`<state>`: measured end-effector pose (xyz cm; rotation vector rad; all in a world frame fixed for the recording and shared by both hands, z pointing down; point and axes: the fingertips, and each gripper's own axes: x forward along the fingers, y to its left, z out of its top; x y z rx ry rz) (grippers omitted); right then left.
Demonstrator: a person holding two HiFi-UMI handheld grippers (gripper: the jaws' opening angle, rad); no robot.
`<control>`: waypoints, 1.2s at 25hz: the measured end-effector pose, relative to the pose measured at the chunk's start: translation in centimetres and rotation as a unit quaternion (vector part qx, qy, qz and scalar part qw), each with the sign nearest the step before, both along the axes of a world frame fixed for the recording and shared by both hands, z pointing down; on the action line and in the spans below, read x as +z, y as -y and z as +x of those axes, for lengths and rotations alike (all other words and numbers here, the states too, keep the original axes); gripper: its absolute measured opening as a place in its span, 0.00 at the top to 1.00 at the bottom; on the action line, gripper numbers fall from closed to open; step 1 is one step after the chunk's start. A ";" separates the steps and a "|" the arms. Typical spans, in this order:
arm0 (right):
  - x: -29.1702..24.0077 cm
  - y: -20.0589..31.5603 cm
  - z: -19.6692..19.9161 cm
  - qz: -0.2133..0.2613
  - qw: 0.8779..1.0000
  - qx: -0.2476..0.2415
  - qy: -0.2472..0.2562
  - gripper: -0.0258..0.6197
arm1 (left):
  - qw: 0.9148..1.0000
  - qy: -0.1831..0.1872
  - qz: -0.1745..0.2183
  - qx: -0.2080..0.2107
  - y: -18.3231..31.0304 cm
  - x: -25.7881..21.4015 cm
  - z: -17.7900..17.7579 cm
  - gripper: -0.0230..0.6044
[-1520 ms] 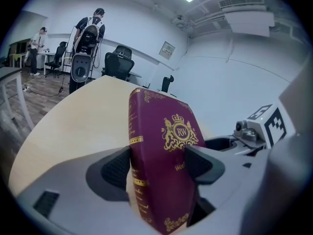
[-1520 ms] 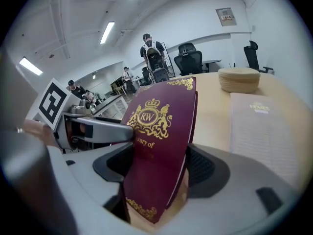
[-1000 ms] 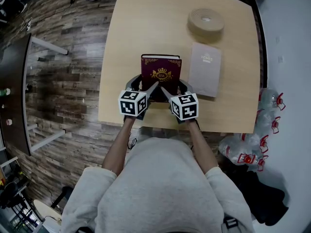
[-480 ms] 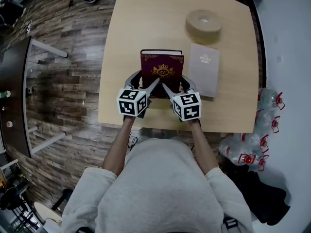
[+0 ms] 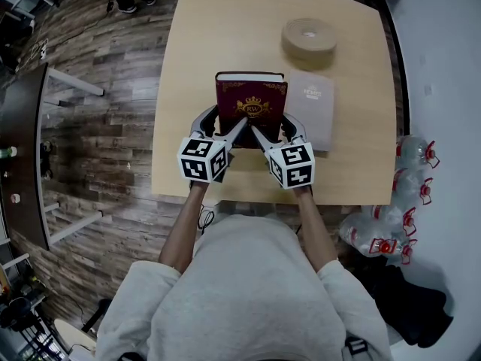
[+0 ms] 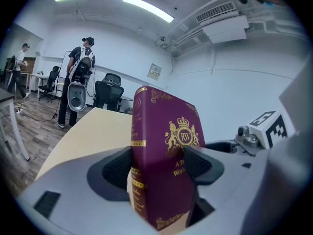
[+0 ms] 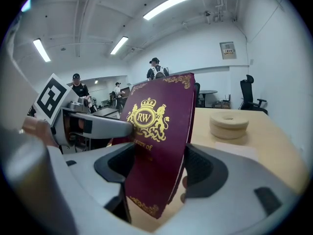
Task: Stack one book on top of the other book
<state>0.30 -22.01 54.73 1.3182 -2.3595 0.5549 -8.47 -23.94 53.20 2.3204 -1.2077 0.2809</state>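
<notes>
**benchrat:** Where's the maroon book (image 5: pixel 251 107) at? Is it actually held?

**tk_lifts:** Yep, by both. The left gripper (image 6: pixel 159 166) is pinching the near corner on the spine side, pads pressed on the front and back covers. The right gripper (image 7: pixel 159 168) is clamped the same way on the near corner of the page-edge side. In the head view the book sits mid-surface (image 5: pixel 218 28), and it looks lifted clear, front cover up. The grey book (image 5: pixel 311 110) lies flat just at its 3 o'clock. There's a tape roll (image 5: pixel 309 37) at 12 o'clock of the grey one.

**benchrat:** Which way does it point?

**tk_lifts:** Long axis runs 6 to 12, with the spine along the 9 o'clock side and the head of the book toward 12. The crest reads upright for the person. The grey book lies along the same line, so no turning should be needed, just a shift toward 3.

**benchrat:** How's it going to handle?

**tk_lifts:** It looks like a hardback, so stiff and no flopping, but probably a bit hefty. All the grip is on the near end, so the far end will want to droop. The cover looks smooth and could creep in the pads. Two corners is the right hold imo, since it stops twisting. I can't tell whether it touches the grey one.
</notes>
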 end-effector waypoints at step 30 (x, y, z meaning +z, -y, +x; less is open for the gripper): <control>-7.7 1.4 6.9 0.093 0.994 0.062 -0.011 0.48 | 0.995 -0.017 0.080 0.059 2.2 -7.7 7.0 0.41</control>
